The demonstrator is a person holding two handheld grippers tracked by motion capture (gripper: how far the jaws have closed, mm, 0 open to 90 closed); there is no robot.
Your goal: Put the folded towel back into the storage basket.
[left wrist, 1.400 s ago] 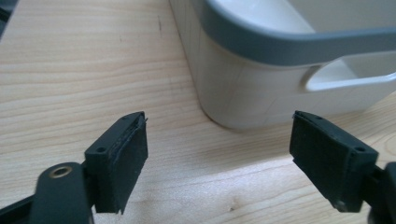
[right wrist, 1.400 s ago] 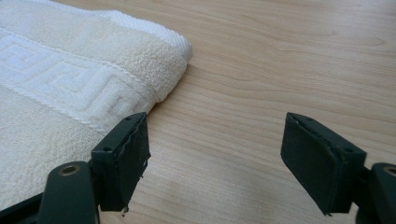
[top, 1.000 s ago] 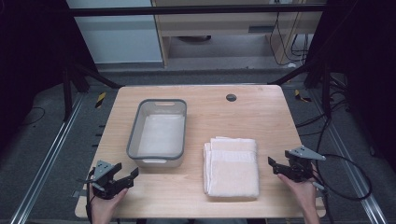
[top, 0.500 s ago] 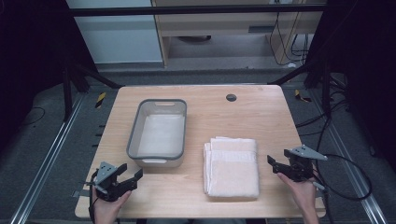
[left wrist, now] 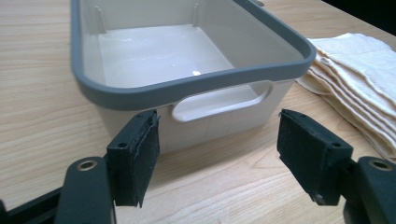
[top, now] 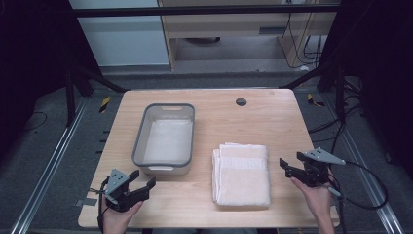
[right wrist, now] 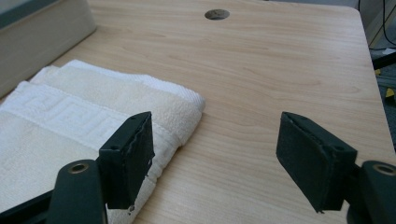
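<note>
Since a second ago, left gripper [top: 142, 186] has crept toward the bin [top: 164, 139], jaws narrowing but apart, empty. Folded towel [top: 242, 173] lies on the surface beside right gripper [top: 287, 168], jaws apart; soft, limp, best pinched at its near edge.

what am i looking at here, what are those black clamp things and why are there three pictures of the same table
A person sits at a wooden table with a hand-held two-jaw gripper in each hand. The high view looks down from above: the left gripper is at the bottom left, the right gripper at the right edge. The other two pictures come from small cameras riding on the grippers, so the black pads at the bottom of each are that gripper's own jaws.

On the table stand an empty grey-rimmed plastic tub and, beside it, a folded cream towel. The left gripper faces the tub's handle end; the right gripper faces the towel's corner.

Both grippers are open and hold nothing, though their jaws have just been closing slightly.
</note>
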